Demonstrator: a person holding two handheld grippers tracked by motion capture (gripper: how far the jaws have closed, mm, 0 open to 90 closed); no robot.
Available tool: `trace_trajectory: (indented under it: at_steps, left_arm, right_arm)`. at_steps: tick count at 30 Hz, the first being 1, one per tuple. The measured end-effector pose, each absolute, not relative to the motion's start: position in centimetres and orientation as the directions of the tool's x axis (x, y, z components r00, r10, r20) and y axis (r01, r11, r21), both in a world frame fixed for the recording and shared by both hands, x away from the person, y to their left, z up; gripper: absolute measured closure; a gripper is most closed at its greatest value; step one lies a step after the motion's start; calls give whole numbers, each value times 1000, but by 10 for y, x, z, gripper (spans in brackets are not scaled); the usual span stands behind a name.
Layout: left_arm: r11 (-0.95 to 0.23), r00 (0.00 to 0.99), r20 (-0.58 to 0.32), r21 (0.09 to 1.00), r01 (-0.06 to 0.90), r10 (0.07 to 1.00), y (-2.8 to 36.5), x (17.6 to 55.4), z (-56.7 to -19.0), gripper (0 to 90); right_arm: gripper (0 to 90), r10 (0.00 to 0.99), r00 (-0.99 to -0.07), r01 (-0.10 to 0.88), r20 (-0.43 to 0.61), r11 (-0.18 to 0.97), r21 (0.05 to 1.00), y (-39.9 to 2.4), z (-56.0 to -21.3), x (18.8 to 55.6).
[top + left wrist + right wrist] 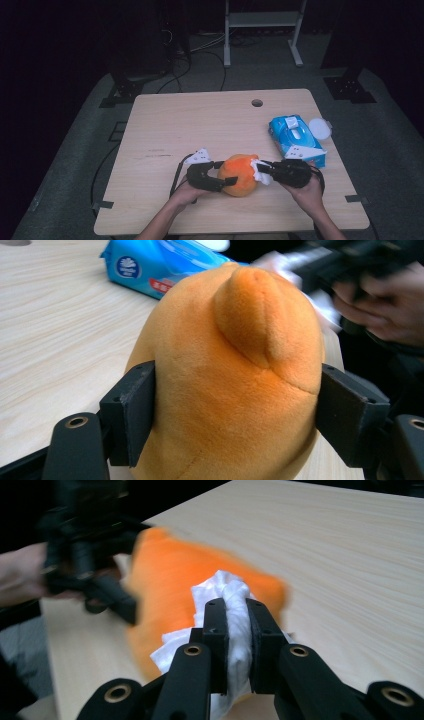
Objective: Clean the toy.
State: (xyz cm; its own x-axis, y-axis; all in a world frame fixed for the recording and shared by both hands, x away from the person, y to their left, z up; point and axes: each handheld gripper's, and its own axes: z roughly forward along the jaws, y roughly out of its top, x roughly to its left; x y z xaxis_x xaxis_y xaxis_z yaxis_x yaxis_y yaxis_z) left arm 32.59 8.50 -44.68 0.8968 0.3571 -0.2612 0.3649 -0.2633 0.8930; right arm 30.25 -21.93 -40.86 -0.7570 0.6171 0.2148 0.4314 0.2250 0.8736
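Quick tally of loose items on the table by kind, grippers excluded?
Orange plush toy: 1
White wipe: 1
Blue wet-wipes pack: 1
White round lid: 1
Total: 4

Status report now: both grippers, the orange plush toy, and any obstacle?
Left gripper shut on orange plush toy. Right gripper shut on white wipe, pressed against toy. Wipes pack apart, nothing blocking.

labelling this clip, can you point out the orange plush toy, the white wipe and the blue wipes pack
orange plush toy [220, 390]: left gripper view, middle of its body
white wipe [235, 625]: right gripper view, the fold pinched between the jaws
blue wipes pack [296, 135]: high view, its top face
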Motion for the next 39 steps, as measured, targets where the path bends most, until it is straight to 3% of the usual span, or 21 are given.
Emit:
trace_trajectory:
  at_steps: [6, 12, 20, 26, 30, 36, 39]
  left_arm:
    - [-326, 922, -184, 897, 299, 340, 78, 318, -444, 211]
    - [-415, 952, -65, 889, 191, 298, 67, 305, -441, 221]
    - [-402, 951, -81, 893, 203, 300, 64, 306, -442, 212]
    - [-408, 939, -43, 893, 189, 341, 56, 301, -442, 180]
    - [-422, 933, -15, 889, 177, 359, 53, 297, -440, 241]
    - [-423, 959, -40, 892, 161, 279, 58, 298, -439, 238]
    - [-397, 982, -102, 904, 158, 160, 60, 298, -436, 231]
  right_arm:
    - [801, 638, -719, 477, 276, 165, 863, -231, -416, 314]
    - [801, 603, -765, 417, 226, 196, 888, -219, -400, 300]
    - [802, 652, -717, 467, 247, 186, 864, -234, -410, 308]
    - [803, 560, -801, 399, 211, 237, 886, -204, -393, 289]
    - [802, 544, -820, 367, 181, 255, 895, -195, -386, 285]
    - [798, 633, -747, 429, 201, 229, 874, -220, -401, 299]
    - [799, 650, -720, 477, 243, 209, 854, -235, -410, 305]
